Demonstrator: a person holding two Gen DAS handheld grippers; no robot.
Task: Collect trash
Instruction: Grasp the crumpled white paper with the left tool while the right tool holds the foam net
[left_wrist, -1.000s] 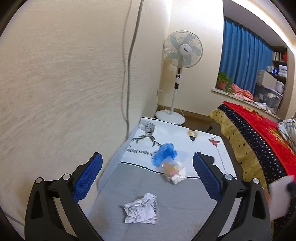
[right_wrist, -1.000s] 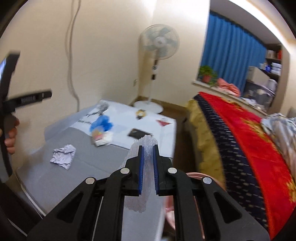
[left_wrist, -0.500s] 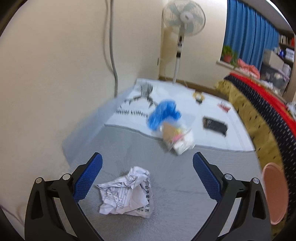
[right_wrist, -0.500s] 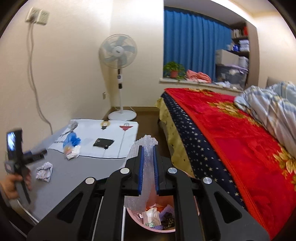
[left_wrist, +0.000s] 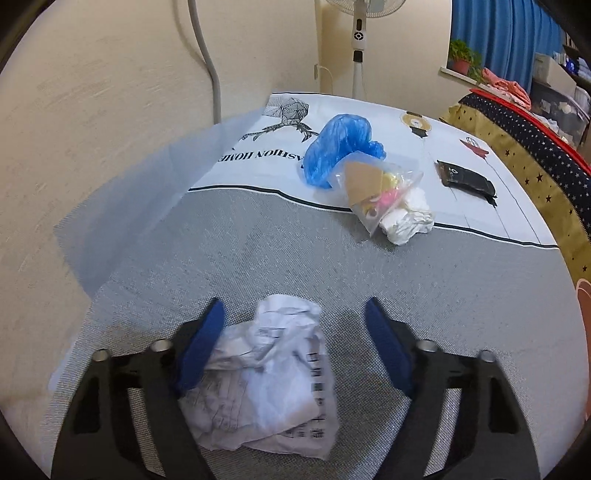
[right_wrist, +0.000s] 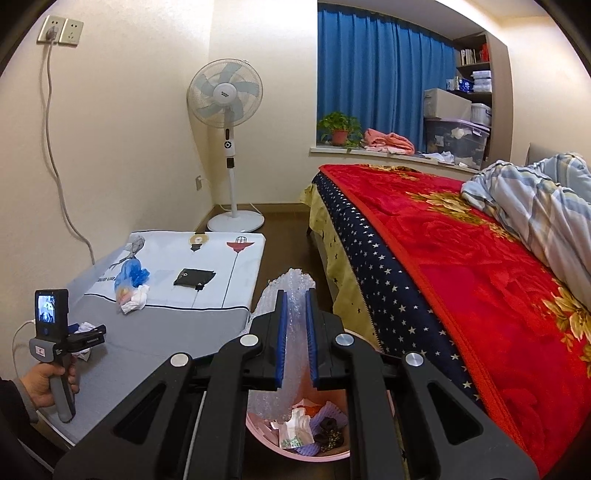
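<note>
Left wrist view: the left tongs (left_wrist: 293, 347) are down over a crumpled paper ball (left_wrist: 266, 384) that lies on the grey surface (left_wrist: 424, 280). The tongs are closing, with the paper between the two blue pads. The pad on the left of the picture touches the paper, but the other pad is still apart from it. Farther back lie a blue plastic bag (left_wrist: 338, 147), a clear bag of bits (left_wrist: 380, 188) and a white tissue wad (left_wrist: 406, 221), all bunched together. A black pouch (left_wrist: 467, 181) sits off to the right on the white printed cloth (left_wrist: 388, 122).

In the right wrist view, the right tongs (right_wrist: 295, 328) are pressed together on a sheet of bubble wrap (right_wrist: 291, 354). It hangs over a pink trash bin (right_wrist: 295, 446) on the floor by the bed (right_wrist: 480, 280). The bin has scraps in it.
</note>
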